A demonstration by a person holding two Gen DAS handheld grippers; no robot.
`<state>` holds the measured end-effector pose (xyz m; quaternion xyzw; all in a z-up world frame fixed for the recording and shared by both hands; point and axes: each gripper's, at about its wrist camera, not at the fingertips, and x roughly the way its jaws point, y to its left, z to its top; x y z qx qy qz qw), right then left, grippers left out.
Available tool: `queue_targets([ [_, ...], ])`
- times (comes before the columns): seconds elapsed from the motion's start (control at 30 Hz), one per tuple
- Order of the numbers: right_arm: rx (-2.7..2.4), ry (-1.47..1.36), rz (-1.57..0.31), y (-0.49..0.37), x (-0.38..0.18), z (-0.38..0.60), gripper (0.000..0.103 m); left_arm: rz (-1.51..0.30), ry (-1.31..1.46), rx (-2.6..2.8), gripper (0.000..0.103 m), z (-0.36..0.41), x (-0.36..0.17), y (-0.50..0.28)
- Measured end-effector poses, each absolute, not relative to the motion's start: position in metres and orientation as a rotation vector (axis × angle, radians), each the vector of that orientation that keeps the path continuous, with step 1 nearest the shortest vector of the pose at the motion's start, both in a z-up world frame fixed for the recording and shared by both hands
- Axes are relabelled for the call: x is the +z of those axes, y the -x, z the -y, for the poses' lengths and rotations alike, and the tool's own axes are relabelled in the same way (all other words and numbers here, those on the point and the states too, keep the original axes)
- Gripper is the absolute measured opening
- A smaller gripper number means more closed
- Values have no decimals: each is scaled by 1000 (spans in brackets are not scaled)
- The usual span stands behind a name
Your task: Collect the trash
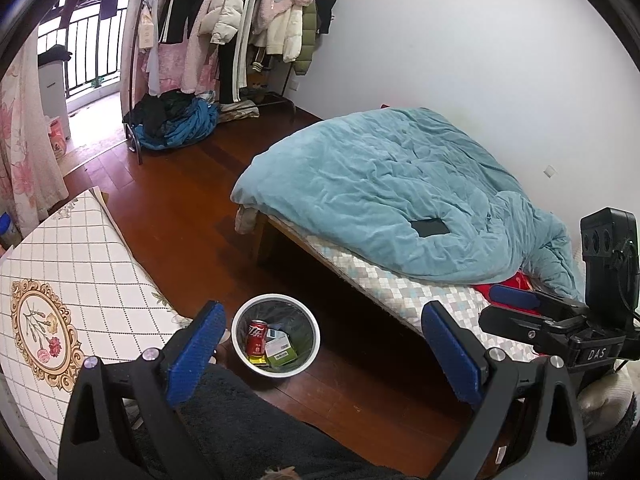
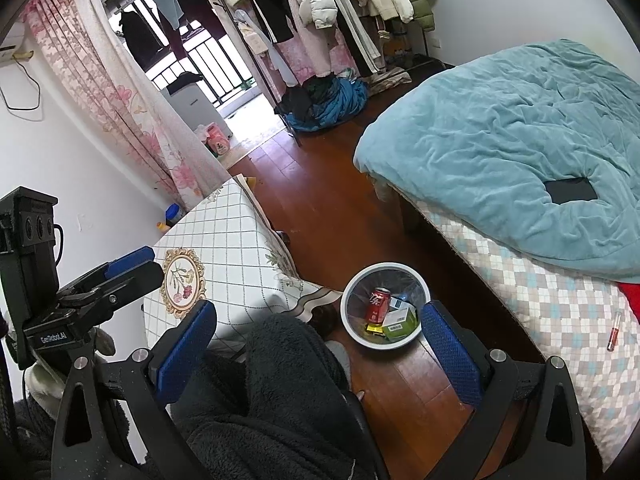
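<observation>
A round white trash bin point(image 1: 240, 350) with a dark liner stands on the wooden floor between the table and the bed; it also shows in the right wrist view point(image 2: 349, 322). Inside lie a red soda can point(image 1: 256, 337) point(image 2: 377, 305), a green and white box point(image 1: 281, 350) point(image 2: 398, 321) and a yellow wrapper point(image 1: 257, 359). My left gripper point(image 1: 324, 344) is open and empty, held above the bin. My right gripper point(image 2: 320, 340) is open and empty, also above the floor near the bin. Each gripper shows in the other's view, the right one point(image 1: 516, 304) and the left one point(image 2: 132, 266).
A table with a checked floral cloth point(image 1: 80, 264) point(image 2: 224, 240) is at the left. A bed with a teal quilt point(image 1: 384, 192) point(image 2: 520, 140) is at the right; a red-tipped tube point(image 2: 614, 330) lies on its mattress. A loaded clothes rack point(image 1: 224, 28) stands far back. My dark fleece-clad legs point(image 2: 272, 392) fill the foreground.
</observation>
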<state>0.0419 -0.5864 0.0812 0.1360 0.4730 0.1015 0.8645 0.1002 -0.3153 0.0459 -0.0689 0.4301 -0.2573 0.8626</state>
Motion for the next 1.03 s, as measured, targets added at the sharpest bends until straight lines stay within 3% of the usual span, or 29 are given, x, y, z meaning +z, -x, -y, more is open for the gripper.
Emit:
queue_targets([
  [1.03,204,-286,-990,-36,81,587,103,-911,153,-585,100,311,45,-99],
])
